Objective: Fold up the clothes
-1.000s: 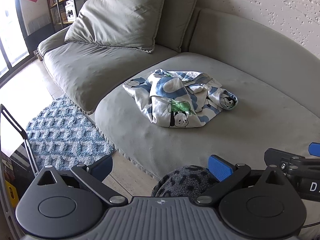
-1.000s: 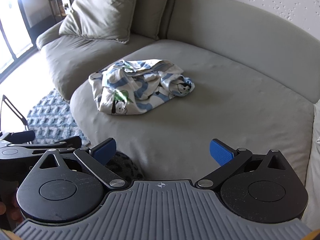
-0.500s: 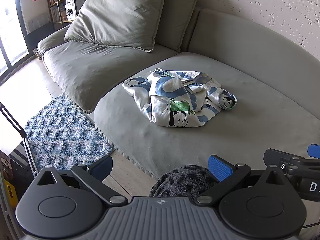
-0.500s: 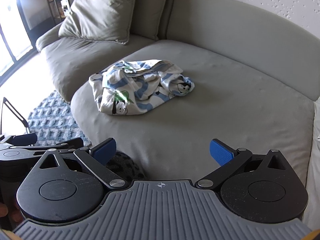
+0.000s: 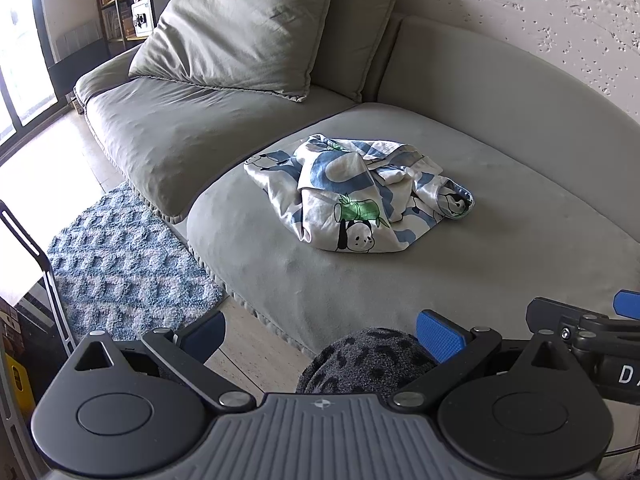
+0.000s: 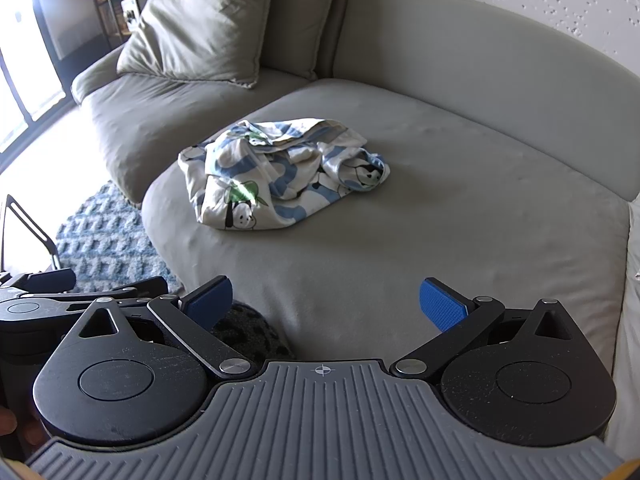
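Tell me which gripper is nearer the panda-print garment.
Neither clearly. The left gripper and right gripper both hang back over the sofa's front edge, jaws open, well short of the crumpled panda-print garment; the left sits slightly more directly before it.

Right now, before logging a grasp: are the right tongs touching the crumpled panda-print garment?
Apart. The right wrist view shows the right tongs open, bare grey sofa cushion between them and the crumpled panda-print garment.

A rounded grey-green fabric sofa seat (image 5: 500, 248) fills mid-frame, with a crumpled white garment printed with blue patches and pandas (image 5: 360, 196) lying on it, centre, bunched in a loose heap.
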`<state>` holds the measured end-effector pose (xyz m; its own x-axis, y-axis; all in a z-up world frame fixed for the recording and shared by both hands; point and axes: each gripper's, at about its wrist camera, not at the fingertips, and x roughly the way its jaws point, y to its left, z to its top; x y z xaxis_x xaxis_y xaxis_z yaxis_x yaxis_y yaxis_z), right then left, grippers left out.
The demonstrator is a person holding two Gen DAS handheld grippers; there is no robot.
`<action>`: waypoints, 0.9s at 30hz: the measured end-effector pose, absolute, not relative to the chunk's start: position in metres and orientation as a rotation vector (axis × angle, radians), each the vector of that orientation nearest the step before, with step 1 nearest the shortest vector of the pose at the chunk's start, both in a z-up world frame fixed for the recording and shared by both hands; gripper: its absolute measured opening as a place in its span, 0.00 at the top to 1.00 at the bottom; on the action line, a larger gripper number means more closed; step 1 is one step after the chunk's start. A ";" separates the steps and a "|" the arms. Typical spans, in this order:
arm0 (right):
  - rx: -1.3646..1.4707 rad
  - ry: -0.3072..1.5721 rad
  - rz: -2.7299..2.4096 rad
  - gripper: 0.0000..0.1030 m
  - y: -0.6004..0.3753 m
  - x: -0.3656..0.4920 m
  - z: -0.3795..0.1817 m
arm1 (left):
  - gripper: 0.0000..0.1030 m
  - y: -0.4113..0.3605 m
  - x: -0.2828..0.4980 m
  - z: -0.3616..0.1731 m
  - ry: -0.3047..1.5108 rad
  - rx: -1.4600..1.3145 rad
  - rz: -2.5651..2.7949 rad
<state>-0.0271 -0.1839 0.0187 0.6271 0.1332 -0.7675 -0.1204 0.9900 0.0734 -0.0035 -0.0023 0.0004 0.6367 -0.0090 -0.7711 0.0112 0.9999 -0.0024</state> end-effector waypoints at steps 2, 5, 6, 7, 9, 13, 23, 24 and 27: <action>0.017 0.881 0.146 0.01 -0.184 -0.027 0.019 | 0.01 -0.002 -0.003 0.000 0.881 0.002 -0.012; 0.017 0.882 0.146 0.01 -0.184 -0.027 0.019 | 0.01 -0.002 -0.004 0.000 0.881 0.001 -0.012; 0.017 0.882 0.146 0.01 -0.184 -0.027 0.019 | 0.01 -0.002 -0.004 0.000 0.880 0.002 -0.012; 0.018 0.882 0.147 0.01 -0.184 -0.026 0.019 | 0.01 -0.002 -0.004 0.001 0.880 0.003 -0.012; 0.019 0.883 0.147 0.01 -0.184 -0.027 0.019 | 0.01 -0.002 -0.004 0.001 0.878 0.005 -0.011; 0.020 0.883 0.146 0.01 -0.184 -0.027 0.019 | 0.01 -0.002 -0.004 0.001 0.878 0.002 -0.012; 0.024 0.888 0.146 0.01 -0.185 -0.027 0.018 | 0.01 -0.002 -0.004 0.001 0.884 -0.003 -0.014; 0.024 0.888 0.146 0.01 -0.185 -0.027 0.018 | 0.01 -0.001 -0.004 0.001 0.884 -0.003 -0.014; 0.027 0.888 0.146 0.01 -0.186 -0.027 0.018 | 0.01 -0.002 -0.004 0.001 0.886 -0.005 -0.014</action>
